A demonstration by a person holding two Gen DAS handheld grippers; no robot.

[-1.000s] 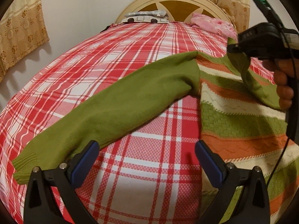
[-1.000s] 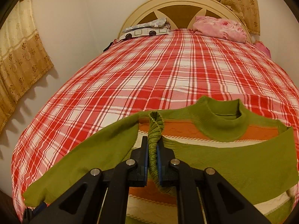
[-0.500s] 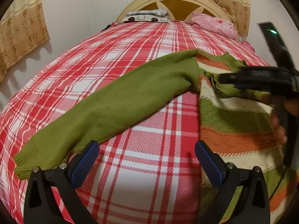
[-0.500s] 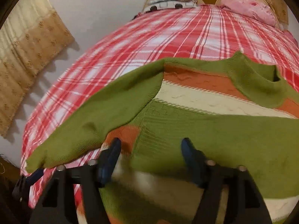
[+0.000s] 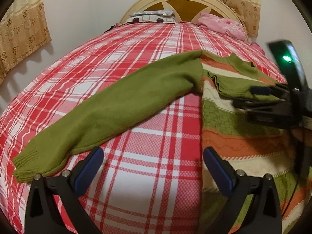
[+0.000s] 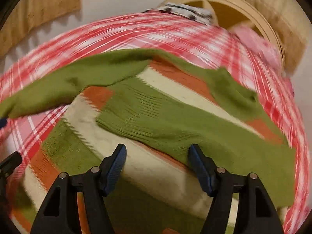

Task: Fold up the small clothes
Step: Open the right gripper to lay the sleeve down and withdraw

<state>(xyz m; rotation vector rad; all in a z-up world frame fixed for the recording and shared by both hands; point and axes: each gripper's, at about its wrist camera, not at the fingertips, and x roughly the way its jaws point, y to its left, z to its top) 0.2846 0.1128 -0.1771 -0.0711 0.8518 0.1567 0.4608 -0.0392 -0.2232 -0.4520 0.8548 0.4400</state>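
Observation:
A small sweater with green, orange and cream stripes lies flat on the red plaid bed. Its long green sleeve stretches out to the left, the cuff just beyond my left gripper, which hovers open over bare sheet. The other green sleeve lies folded across the chest below the green collar. My right gripper is open just above the striped body, with the folded sleeve's edge by its right finger. In the left wrist view the right gripper sits at the right, held by a hand.
A cream and brown headboard stands at the far end, with a pink cloth and a grey patterned item in front of it. Patterned curtains hang on the left wall. Plaid sheet surrounds the sweater.
The right gripper let go of the sleeve cuff and opened, then sank and rolled. The sleeve now lies across the sweater's chest. The left gripper stayed put.

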